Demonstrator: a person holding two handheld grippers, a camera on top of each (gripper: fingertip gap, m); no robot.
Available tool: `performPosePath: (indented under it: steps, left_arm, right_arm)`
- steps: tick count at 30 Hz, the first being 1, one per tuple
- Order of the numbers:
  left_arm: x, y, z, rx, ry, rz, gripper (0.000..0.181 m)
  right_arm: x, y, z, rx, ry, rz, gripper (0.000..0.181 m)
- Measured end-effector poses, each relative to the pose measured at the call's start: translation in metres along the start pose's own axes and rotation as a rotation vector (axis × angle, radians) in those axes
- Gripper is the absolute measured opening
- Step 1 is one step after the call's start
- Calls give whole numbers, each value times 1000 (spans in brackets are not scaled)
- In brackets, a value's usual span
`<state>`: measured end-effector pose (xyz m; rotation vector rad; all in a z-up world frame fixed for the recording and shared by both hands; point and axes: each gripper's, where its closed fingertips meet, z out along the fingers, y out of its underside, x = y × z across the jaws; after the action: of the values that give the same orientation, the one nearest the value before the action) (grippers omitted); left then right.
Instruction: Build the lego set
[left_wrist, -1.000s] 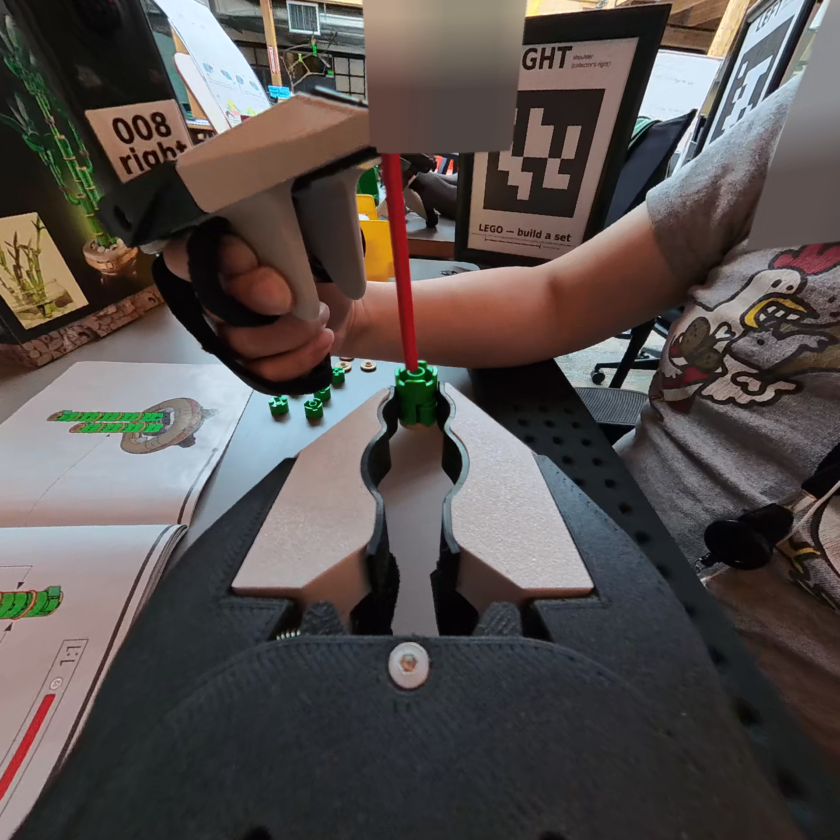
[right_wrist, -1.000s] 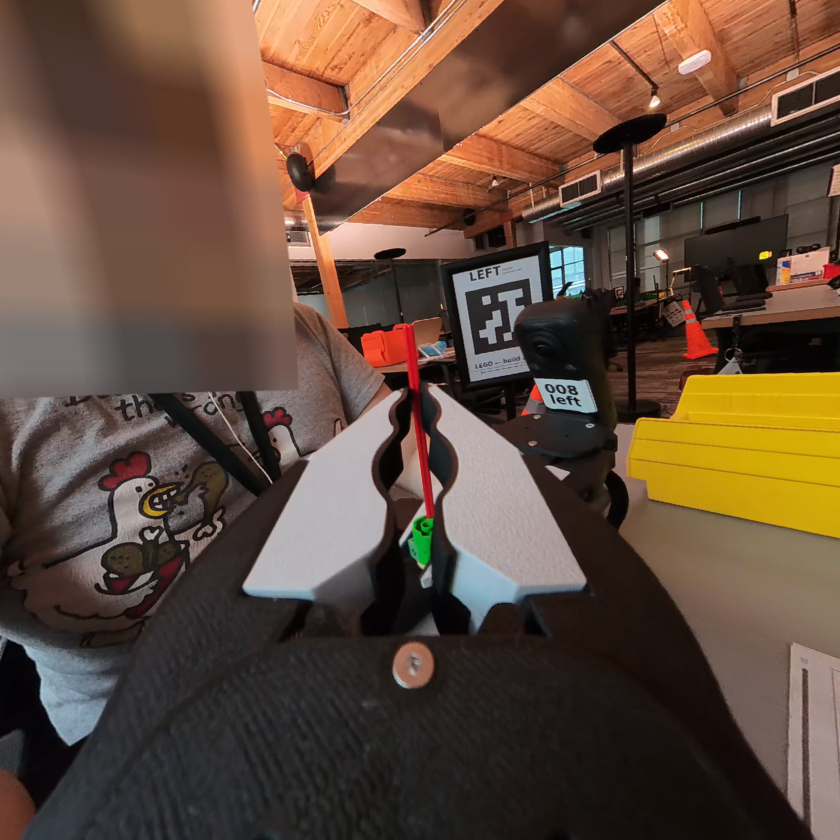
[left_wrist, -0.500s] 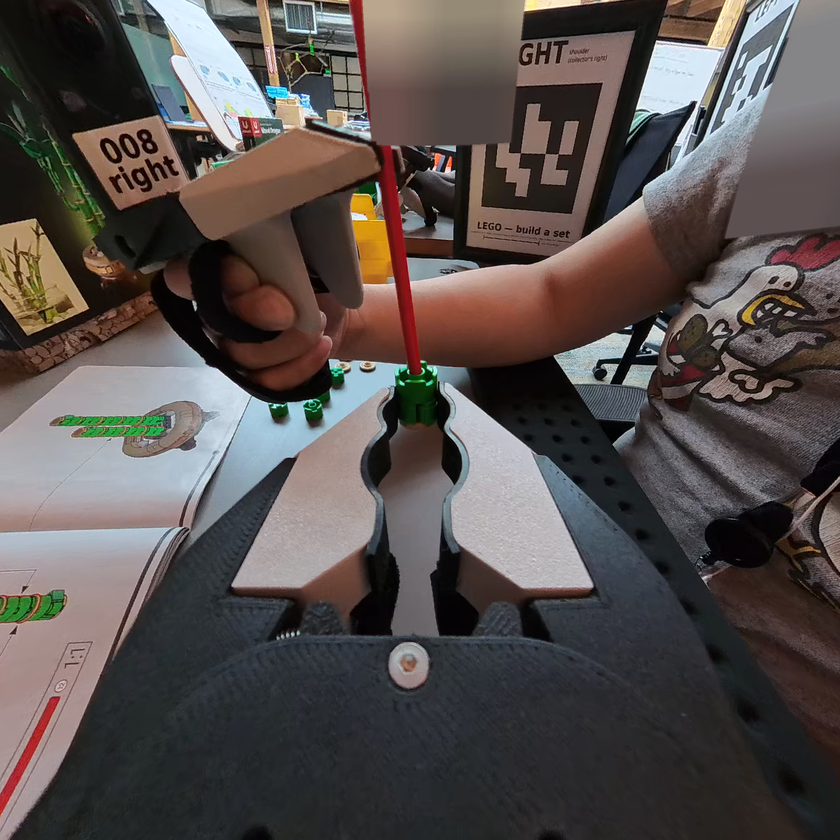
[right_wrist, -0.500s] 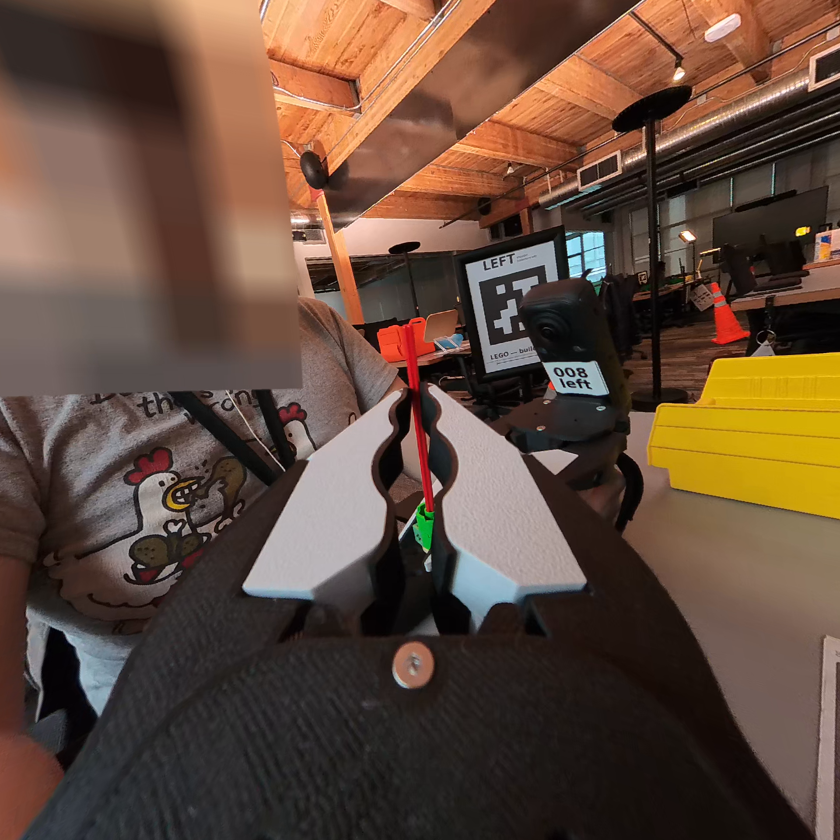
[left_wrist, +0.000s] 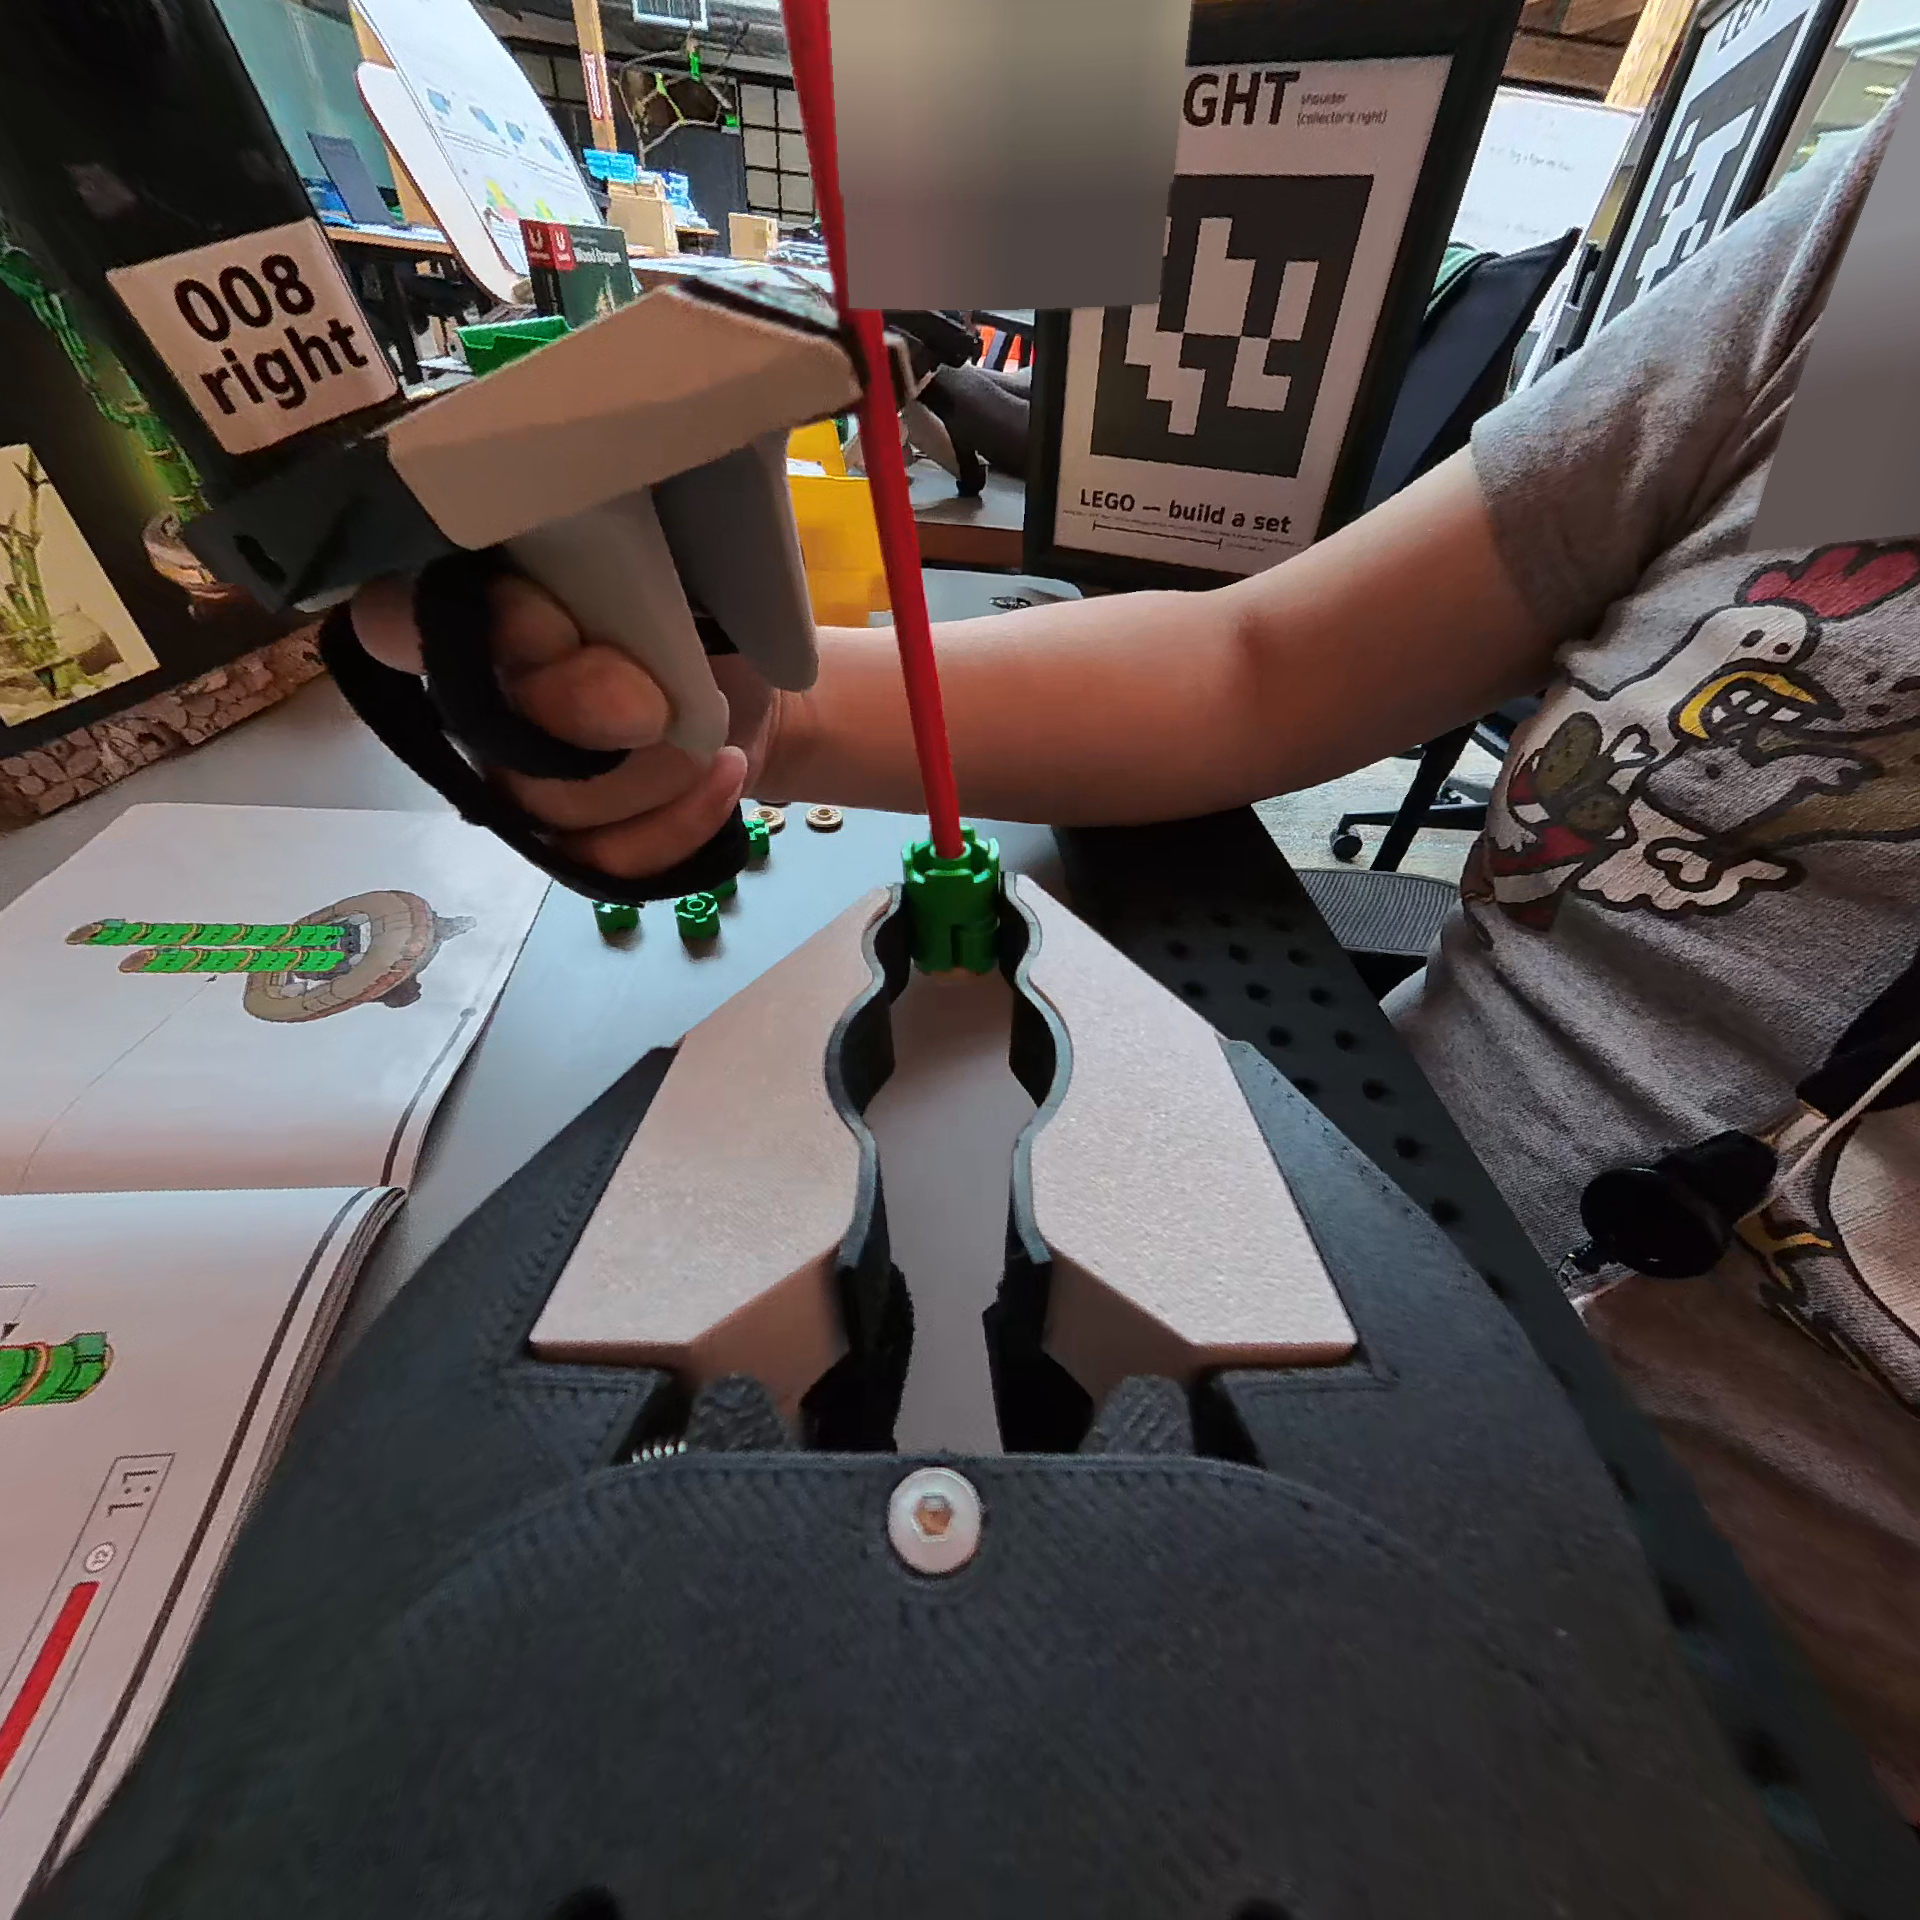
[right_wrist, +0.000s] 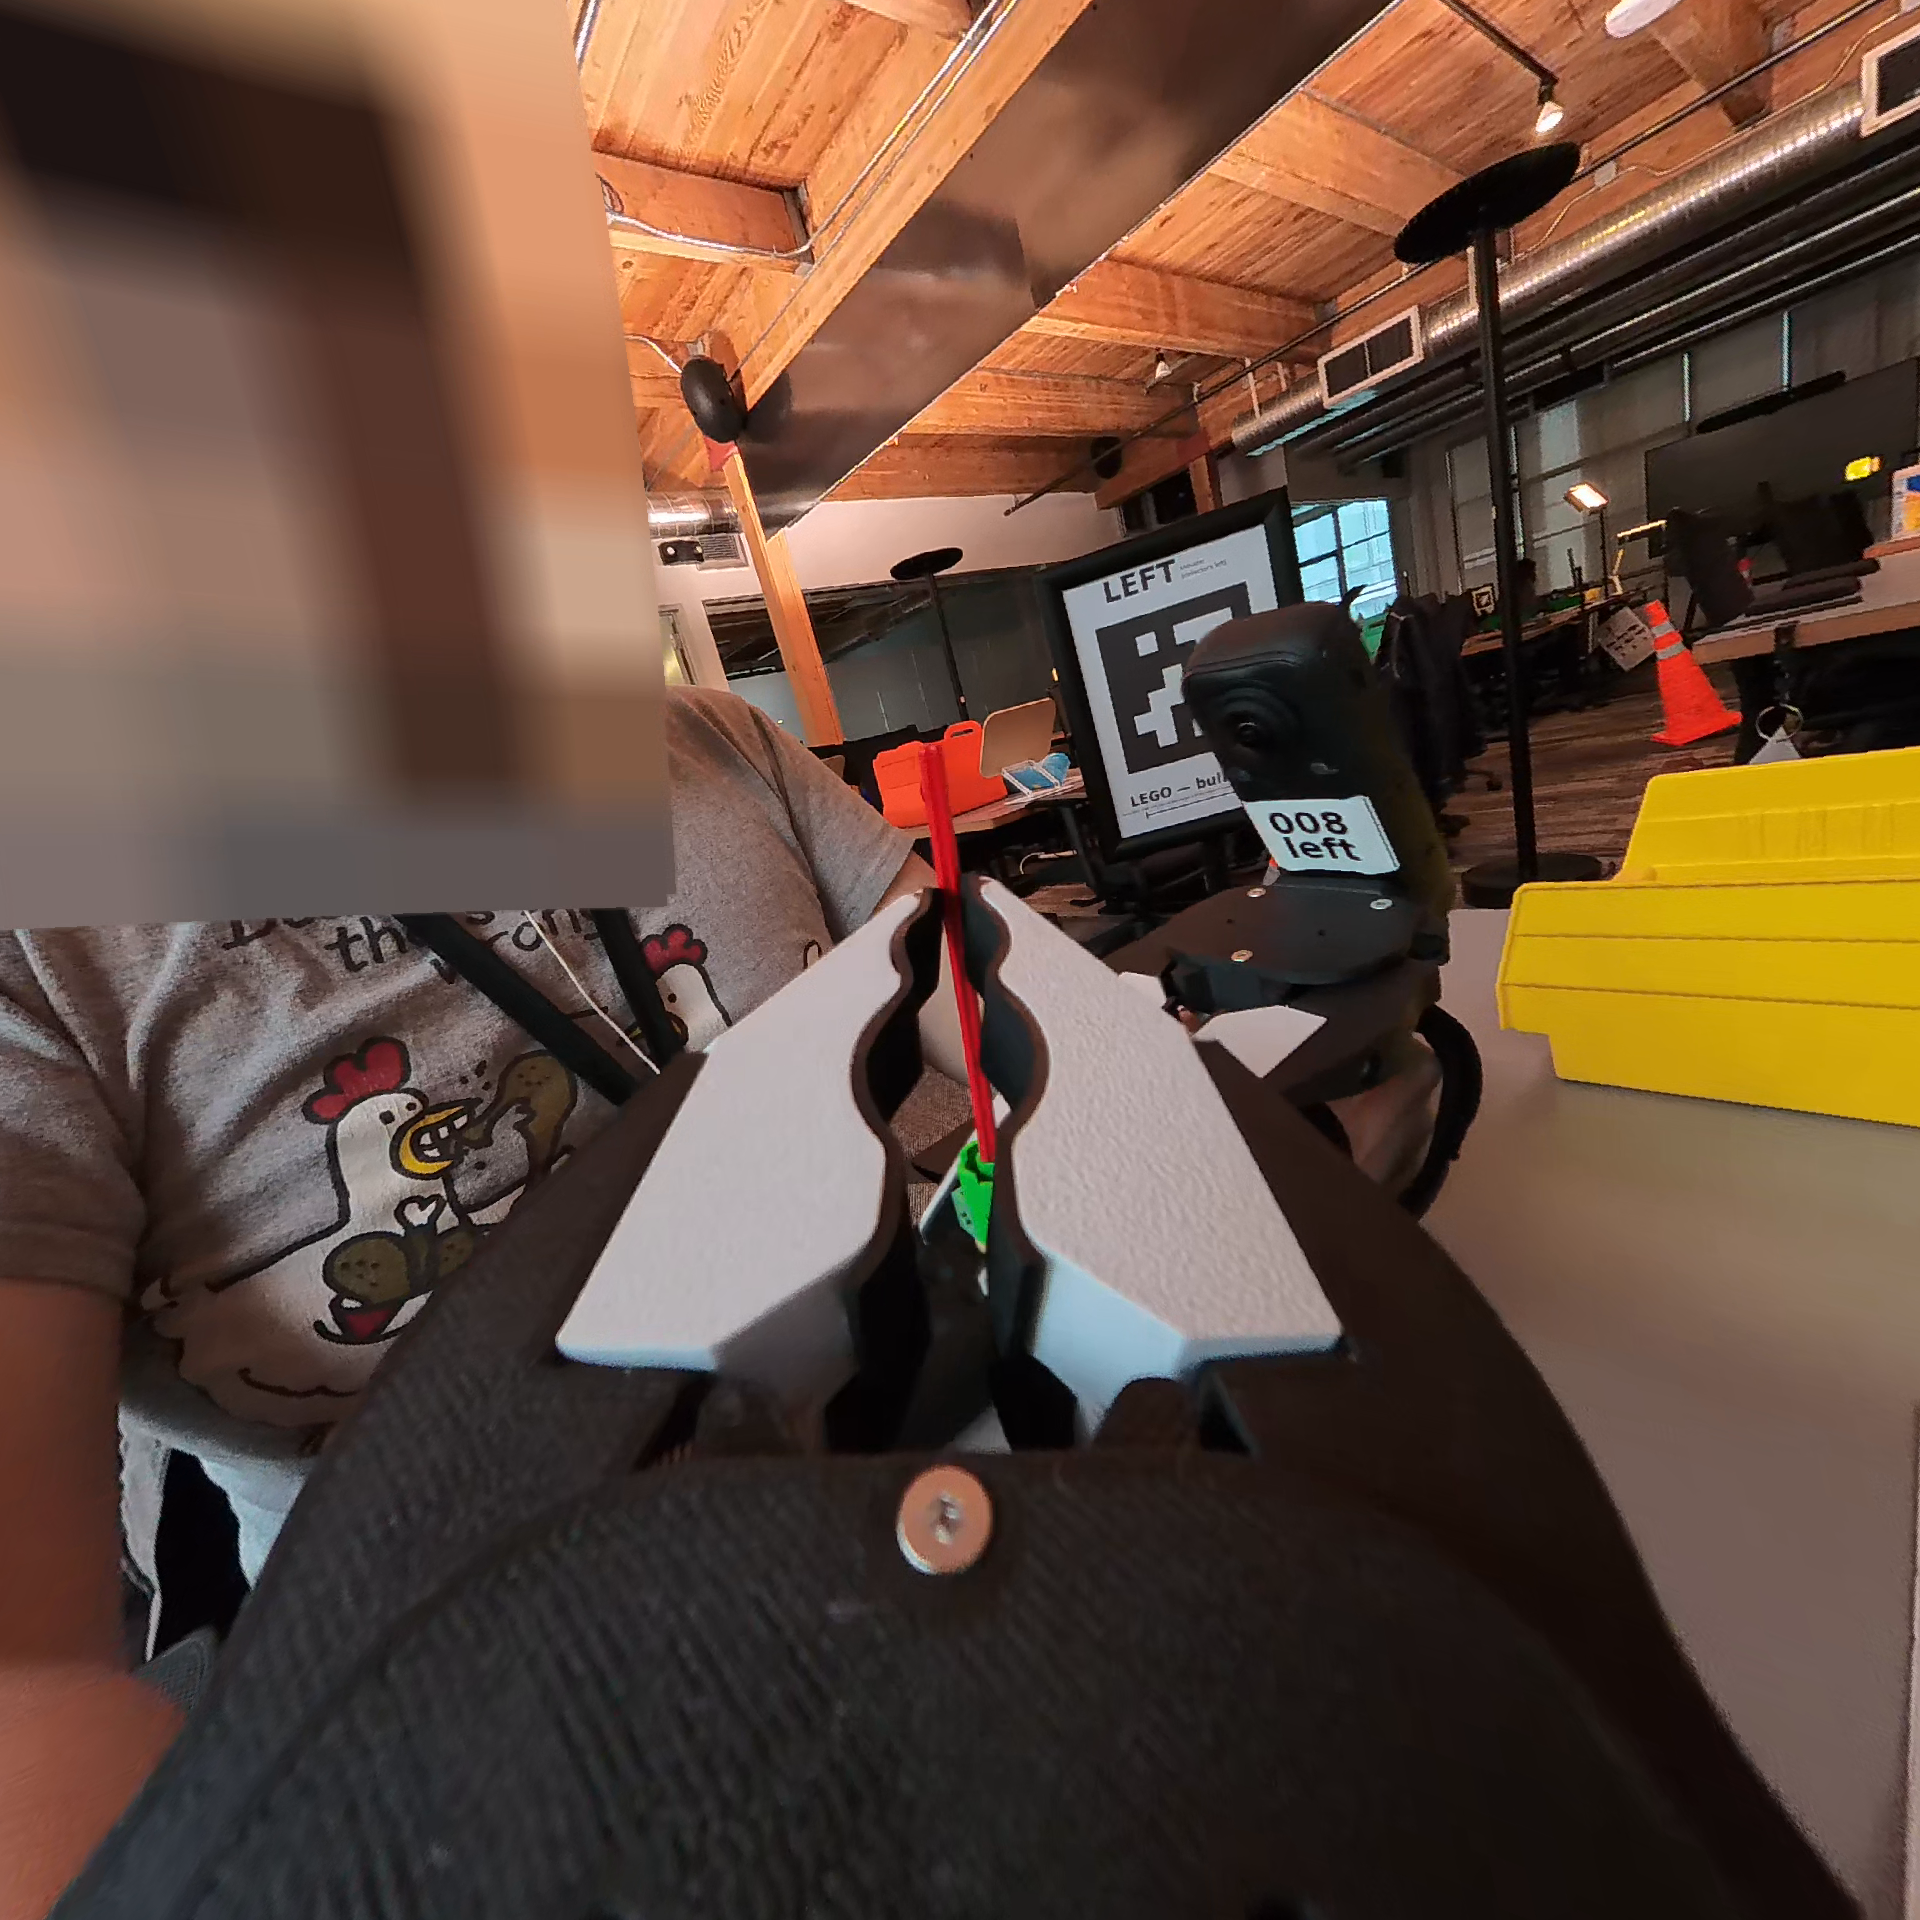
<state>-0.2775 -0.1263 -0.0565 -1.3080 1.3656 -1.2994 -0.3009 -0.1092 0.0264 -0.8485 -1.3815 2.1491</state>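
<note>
Far left, the open instruction booklet (left_wrist: 239, 997) lies flat on the table, loose green pieces (left_wrist: 696, 914) just beyond its right edge. Now the action: the right gripper (left_wrist: 852, 343) has climbed along the red rod (left_wrist: 894, 582) over the last second, and its jaws pinch the shaft higher up. More red now shows between it and the green round brick (left_wrist: 951, 909). That brick stays clamped at the tips of the left gripper (left_wrist: 951, 935), rod seated in its top hole. By my read, the brick is threaded on and the right gripper is clearing room to slide it along. Far right, yellow bins (right_wrist: 1725, 935) sit untouched.
</note>
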Motion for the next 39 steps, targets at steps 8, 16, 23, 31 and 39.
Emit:
performPosePath:
  steps: [8, 16, 23, 31, 39]
  left_arm:
    - [-1, 1, -1, -2, 0, -12, 14]
    - [-4, 0, -4, 1, 0, -37, 14]
    - [-4, -1, -5, 15, 14, -70, 14]
    - [-3, -1, -5, 4, 7, -49, 14]
    - [-4, 1, -5, -6, 2, -44, 14]
  right_arm:
    - [3, -1, -2, 26, -9, 39, 2]
    - [11, -3, -2, 57, 5, 92, 2]
    - [7, -2, -2, 15, 33, 8, 2]
    - [7, -1, -1, 8, 39, -5, 2]
    - [9, 0, -4, 3, 53, -14, 2]
